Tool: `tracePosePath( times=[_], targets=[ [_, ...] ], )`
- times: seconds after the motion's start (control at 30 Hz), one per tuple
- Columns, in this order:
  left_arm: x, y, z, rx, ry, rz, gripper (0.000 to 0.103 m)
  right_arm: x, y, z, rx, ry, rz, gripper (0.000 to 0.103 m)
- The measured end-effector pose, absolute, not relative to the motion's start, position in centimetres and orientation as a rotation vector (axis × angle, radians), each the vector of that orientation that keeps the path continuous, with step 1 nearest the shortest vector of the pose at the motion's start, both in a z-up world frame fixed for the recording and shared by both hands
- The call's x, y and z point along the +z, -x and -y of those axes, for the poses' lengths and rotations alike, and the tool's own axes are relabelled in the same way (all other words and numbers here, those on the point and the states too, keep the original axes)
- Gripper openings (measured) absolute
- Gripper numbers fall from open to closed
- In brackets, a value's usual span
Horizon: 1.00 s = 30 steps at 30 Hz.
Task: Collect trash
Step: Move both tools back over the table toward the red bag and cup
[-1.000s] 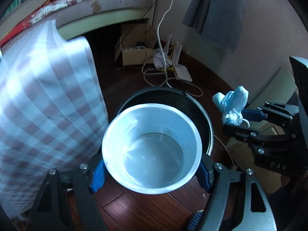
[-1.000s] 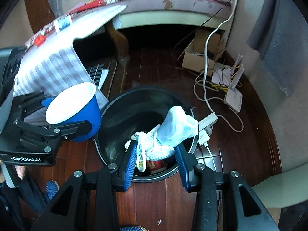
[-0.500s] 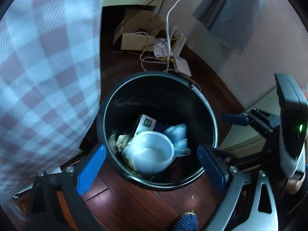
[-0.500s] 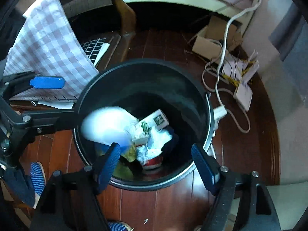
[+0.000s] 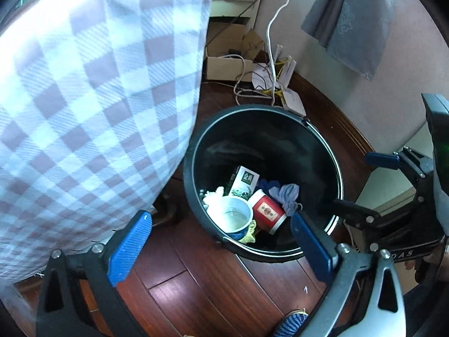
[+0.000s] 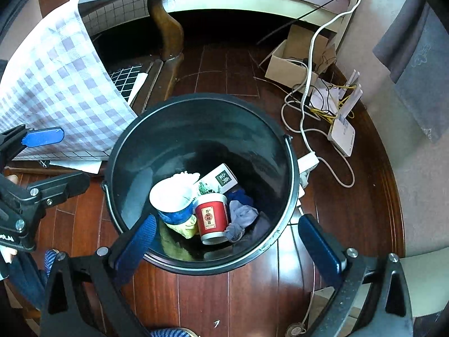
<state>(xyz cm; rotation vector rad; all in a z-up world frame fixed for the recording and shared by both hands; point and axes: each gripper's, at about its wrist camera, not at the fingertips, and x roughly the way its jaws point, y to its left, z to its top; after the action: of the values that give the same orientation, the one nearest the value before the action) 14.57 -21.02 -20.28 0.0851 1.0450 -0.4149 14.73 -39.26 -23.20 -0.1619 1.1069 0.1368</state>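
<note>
Both the blue cup (image 6: 172,200) and the pale wad (image 6: 241,219) have dropped into the black bin (image 6: 134,151). Left hand-held gripper (image 5: 221,248) and right hand-held gripper (image 6: 230,243) have just been opening and now stand spread, empty, above its rim.

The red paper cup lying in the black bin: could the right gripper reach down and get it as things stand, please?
Probably yes. The right gripper hangs open and empty over the black bin, and the red paper cup lies on top of the trash with nothing covering it, though a blue cup crowds one side.
</note>
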Motion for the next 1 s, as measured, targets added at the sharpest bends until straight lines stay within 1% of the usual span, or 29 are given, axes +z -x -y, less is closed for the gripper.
tracePosePath(
  times=[0.23,0.47,1.0],
  targets=[
    [-19.1,-14.1,20.3,-0.388,-0.076,-1.014,0.102,-21.8,-14.1,38.9,0.121,0.127,-1.08,0.102],
    [-17.4,-12.8,18.5,-0.34,-0.08,-0.975,0.102,-19.0,-12.7,37.5,0.112,0.101,-1.019,0.102],
    [-14.6,-9.6,13.8,-0.25,-0.049,-0.919,0.102,-15.1,-10.3,34.0,0.076,0.055,-0.924,0.102]
  ],
)
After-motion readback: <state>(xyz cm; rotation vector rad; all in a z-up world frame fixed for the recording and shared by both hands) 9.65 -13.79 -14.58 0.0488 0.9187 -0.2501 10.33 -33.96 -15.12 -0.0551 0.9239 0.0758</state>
